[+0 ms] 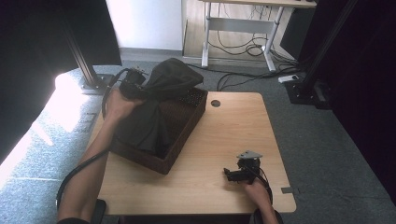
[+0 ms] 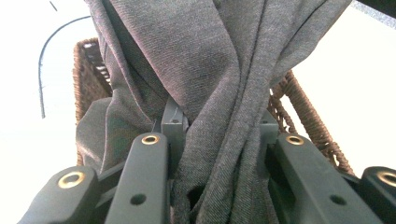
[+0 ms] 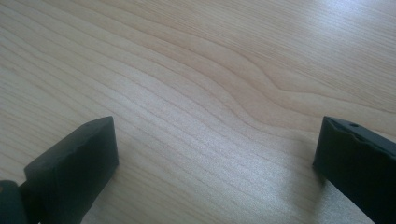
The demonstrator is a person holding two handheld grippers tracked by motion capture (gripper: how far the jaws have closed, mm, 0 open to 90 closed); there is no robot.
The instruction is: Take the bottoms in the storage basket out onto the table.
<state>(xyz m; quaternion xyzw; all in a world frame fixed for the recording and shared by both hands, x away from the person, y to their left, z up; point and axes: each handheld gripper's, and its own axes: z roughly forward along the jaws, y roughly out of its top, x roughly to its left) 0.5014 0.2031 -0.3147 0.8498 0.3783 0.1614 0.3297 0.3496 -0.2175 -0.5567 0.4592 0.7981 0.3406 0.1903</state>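
Observation:
A dark grey cloth [image 1: 159,100] hangs bunched above a brown wicker basket [image 1: 187,133] at the table's left, its lower part still draped inside. My left gripper [image 1: 135,84] is shut on the cloth's upper folds, held over the basket's far left corner. In the left gripper view the cloth [image 2: 219,93] runs between the two black jaws, with the basket [image 2: 88,74] rim behind it. My right gripper [image 1: 232,174] rests low near the table's front right, and the right gripper view has its jaws wide apart over bare wood, so my right gripper [image 3: 215,154] is open and holds nothing.
The light wooden table [image 1: 233,126] has a round cable hole [image 1: 215,103] near its far edge. Black frame posts stand at the back left and right. A white desk with cables on the floor lies beyond.

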